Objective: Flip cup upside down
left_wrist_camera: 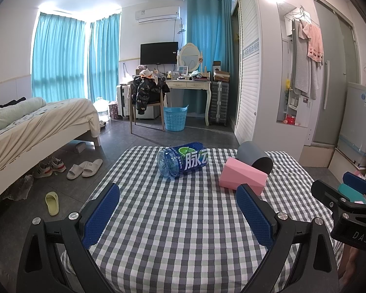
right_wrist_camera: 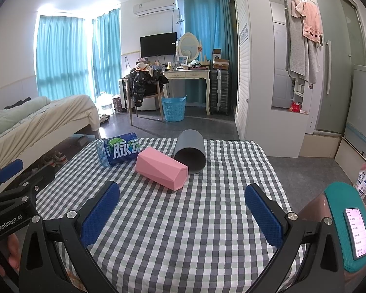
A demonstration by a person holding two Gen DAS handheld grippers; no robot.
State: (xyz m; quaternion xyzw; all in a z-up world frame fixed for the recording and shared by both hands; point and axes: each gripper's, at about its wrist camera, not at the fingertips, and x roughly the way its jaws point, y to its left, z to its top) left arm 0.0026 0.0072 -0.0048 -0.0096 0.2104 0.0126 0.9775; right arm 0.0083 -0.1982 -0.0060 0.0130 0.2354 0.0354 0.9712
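A grey cup (left_wrist_camera: 255, 155) lies on its side on the checked tablecloth (left_wrist_camera: 183, 219), mouth towards me; it also shows in the right wrist view (right_wrist_camera: 190, 150). A pink faceted cup (left_wrist_camera: 242, 176) lies on its side in front of it, touching it, and shows in the right wrist view (right_wrist_camera: 162, 168). A cut blue bottle (left_wrist_camera: 181, 159) lies on its side to the left, also in the right wrist view (right_wrist_camera: 119, 148). My left gripper (left_wrist_camera: 178, 201) is open and empty, short of the cups. My right gripper (right_wrist_camera: 182, 202) is open and empty, near the pink cup.
The table (right_wrist_camera: 231, 183) stands in a bedroom. A bed (left_wrist_camera: 36, 127) is on the left, slippers (left_wrist_camera: 85, 168) on the floor beside it. A wardrobe (left_wrist_camera: 251, 73) and a fridge (left_wrist_camera: 358, 127) are on the right. A phone in a teal armband (right_wrist_camera: 356, 232) sits at my right wrist.
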